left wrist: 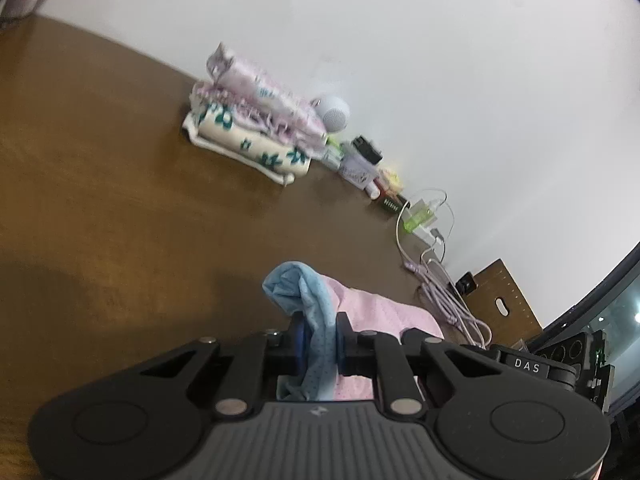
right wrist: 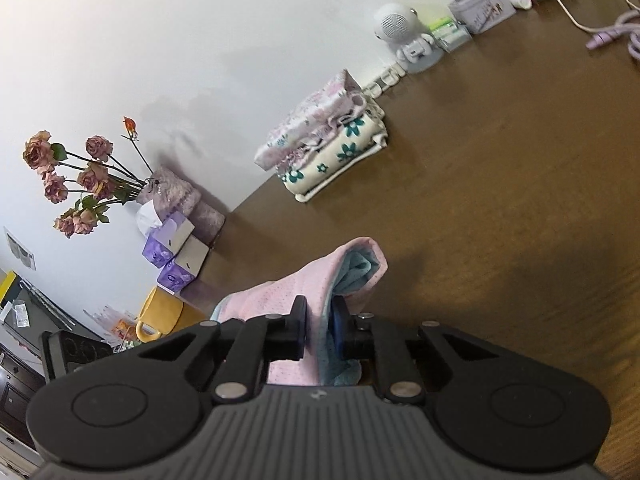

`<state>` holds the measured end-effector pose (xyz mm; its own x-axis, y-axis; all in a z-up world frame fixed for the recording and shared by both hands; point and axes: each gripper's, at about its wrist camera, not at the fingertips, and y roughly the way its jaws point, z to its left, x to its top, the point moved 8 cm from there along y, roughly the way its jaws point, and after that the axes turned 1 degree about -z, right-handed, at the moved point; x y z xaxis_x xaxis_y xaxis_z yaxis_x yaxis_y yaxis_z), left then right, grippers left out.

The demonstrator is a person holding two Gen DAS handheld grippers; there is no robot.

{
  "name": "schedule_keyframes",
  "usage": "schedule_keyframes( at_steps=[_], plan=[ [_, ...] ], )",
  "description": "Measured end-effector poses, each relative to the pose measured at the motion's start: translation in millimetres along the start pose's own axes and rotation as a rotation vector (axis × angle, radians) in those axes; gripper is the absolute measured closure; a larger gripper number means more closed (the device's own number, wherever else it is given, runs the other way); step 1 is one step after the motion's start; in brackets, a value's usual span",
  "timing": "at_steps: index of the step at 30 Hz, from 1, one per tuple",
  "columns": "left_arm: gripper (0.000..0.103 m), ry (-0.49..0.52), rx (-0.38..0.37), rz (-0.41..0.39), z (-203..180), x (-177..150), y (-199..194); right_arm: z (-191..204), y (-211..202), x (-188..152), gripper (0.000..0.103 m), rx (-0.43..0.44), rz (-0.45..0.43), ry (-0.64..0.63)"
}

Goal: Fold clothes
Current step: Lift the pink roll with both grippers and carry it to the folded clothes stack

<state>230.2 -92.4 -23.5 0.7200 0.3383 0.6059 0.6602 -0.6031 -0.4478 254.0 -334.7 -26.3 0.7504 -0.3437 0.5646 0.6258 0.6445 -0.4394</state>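
A pink and blue garment [left wrist: 320, 312] is pinched between the narrow fingers of the left gripper [left wrist: 319, 342], blue fabric bunched above the pads, pink trailing to the right. The same garment [right wrist: 320, 280] is clamped by the right gripper [right wrist: 319, 330], pink side outward, and is seen raised over the brown table [right wrist: 500, 200]. A stack of folded floral clothes [right wrist: 324, 152] is seen well apart, near the wall [right wrist: 200, 40].
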Motion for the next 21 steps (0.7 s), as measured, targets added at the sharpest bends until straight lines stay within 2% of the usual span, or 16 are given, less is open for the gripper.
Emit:
schedule_keyframes(
  at_steps=[11, 21],
  plan=[
    [0.093, 0.057, 0.02, -0.085, -15, 45, -16, 37, 14, 37, 0.092, 0.005, -0.038, -0.067],
    [0.094, 0.11, 0.044, -0.178, -28, 122, -11, 73, 46, 99, 0.093, 0.02, -0.07, -0.127]
  ],
)
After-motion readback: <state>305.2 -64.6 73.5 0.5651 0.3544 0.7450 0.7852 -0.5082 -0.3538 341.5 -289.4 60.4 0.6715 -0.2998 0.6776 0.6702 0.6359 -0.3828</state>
